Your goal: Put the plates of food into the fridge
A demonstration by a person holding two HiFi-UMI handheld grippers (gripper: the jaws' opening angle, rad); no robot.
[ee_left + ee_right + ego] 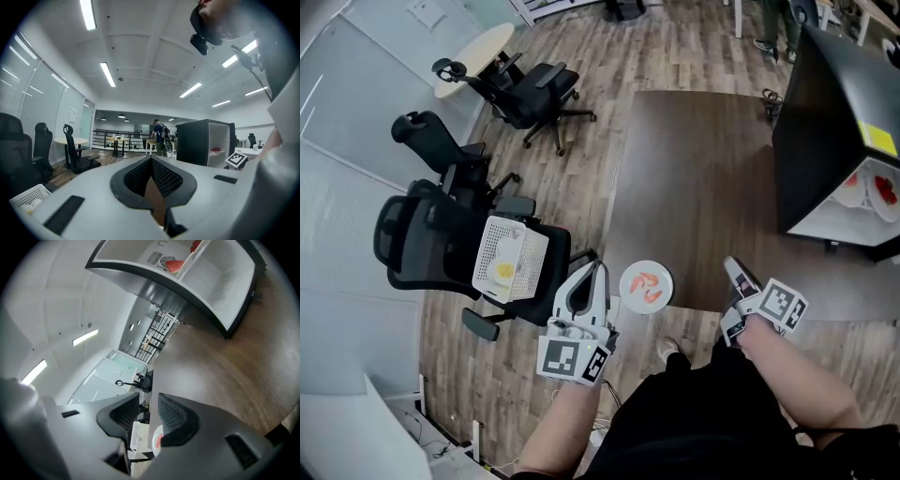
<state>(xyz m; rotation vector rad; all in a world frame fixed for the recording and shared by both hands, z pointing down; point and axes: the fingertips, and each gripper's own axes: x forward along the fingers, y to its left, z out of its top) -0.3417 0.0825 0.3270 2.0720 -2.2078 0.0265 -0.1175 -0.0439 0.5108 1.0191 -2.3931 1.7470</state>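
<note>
Jaws of the left gripper (596, 272) are pressed together at their tips with nothing between them; their black pads have a fine mesh texture, set in smooth grey plastic shells. The right gripper (736, 272) has the same build, and its jaws stand partly apart around empty air. Both hover just past the near edge of the table (694, 169), a smooth, dark brown rectangle. A round white plate (646, 286) with orange-red strips of food sits at the table's near left corner, between the two grippers and touching neither. At the table's right side stands the fridge (825, 131), a black box with a white inside, holding more white plates (867, 192). Left of the table, a white perforated basket (511, 258) rests on a black chair (422, 244).
</note>
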